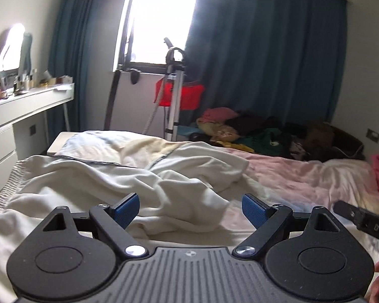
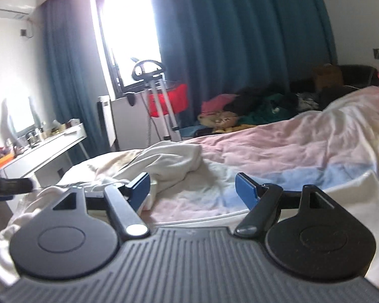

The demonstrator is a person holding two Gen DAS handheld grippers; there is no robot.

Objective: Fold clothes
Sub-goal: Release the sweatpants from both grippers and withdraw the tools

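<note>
We are holding the left claw (image 1: pixel 190 210) and right claw (image 2: pixel 192 191) wide and empty above the crumpled cream cotton garment (image 1: pixel 128 181) lying on the pink-sheeted bed (image 1: pixel 303 176), risking pinching bedsheet along with cloth.

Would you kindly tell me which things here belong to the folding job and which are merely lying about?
For the job: white garment; left gripper, open; right gripper, open.

Lying about: clothes pile; red cloth on the metal stand; dressing table; pink bedsheet.
</note>
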